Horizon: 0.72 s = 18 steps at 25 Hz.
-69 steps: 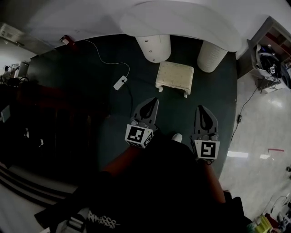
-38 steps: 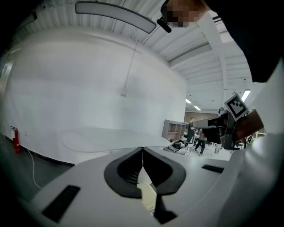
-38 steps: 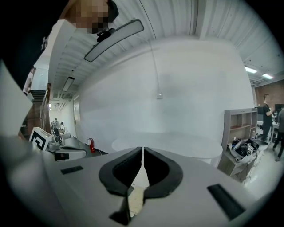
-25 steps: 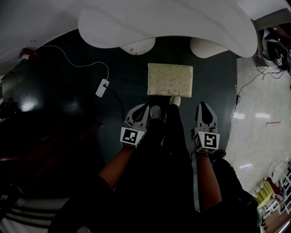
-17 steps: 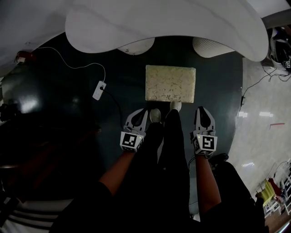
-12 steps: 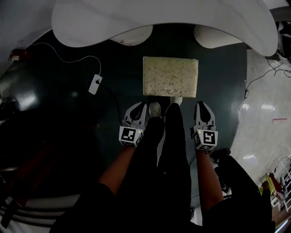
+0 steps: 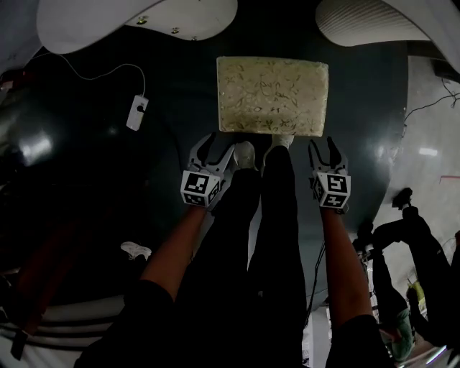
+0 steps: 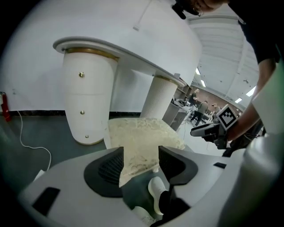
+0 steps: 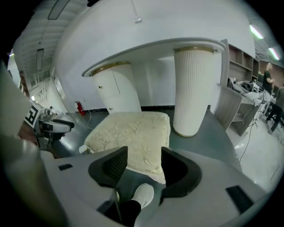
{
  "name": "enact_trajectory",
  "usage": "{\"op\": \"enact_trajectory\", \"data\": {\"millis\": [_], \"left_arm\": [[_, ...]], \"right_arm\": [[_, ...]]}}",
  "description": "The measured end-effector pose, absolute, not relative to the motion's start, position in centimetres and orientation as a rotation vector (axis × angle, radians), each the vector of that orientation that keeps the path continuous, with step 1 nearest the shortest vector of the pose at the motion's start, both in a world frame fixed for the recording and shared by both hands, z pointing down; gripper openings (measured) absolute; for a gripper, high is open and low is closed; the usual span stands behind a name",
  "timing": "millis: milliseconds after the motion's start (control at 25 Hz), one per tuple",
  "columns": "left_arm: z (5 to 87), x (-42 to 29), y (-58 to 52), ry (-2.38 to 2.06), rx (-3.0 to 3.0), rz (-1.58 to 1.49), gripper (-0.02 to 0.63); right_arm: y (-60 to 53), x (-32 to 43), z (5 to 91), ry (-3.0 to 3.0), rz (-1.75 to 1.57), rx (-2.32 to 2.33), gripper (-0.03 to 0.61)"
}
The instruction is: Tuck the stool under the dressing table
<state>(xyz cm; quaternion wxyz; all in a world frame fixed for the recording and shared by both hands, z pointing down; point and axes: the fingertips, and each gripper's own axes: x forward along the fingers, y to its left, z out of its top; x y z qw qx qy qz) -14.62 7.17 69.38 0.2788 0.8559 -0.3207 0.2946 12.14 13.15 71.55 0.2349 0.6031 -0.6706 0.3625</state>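
The stool (image 7: 272, 95), a low seat with a cream patterned cushion, stands on the dark floor in front of the white dressing table (image 7: 136, 21). It sits between the table's smooth pedestal (image 8: 86, 102) and its ribbed pedestal (image 9: 193, 88). My left gripper (image 7: 218, 147) hangs just short of the stool's near left corner. My right gripper (image 7: 323, 147) is by the near right corner. Both pairs of jaws have just been opening and stand wide, with nothing pressed between them. In the gripper views the cushion (image 8: 142, 133) (image 9: 133, 133) shows past the gaps.
My shoes (image 7: 244, 154) rest at the stool's near edge. A white cable with an adapter (image 7: 136, 113) lies on the floor to the left. Pale glossy flooring (image 7: 431, 144) begins at the right, where a shelf unit (image 9: 242, 84) stands.
Both grippers have sunk toward the stool's near edge and their jaws have gone from shut to wide. The stool now looks larger and nearer in the head view.
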Motion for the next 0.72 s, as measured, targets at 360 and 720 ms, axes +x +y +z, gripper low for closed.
{"op": "enact_trajectory", "data": {"millis": [360,720], "left_arm": [[77.1,-15.0,8.5,-0.767,2.272,0.916,0.265],[80.4,-15.5,7.8,-0.845,2.255,1.045,0.265]], "right_arm": [[14.8,11.8,78.7,-1.883,0.983,1.447,0.254],[14.4,11.4,79.6,-1.878,0.944,1.474,0.262]]}}
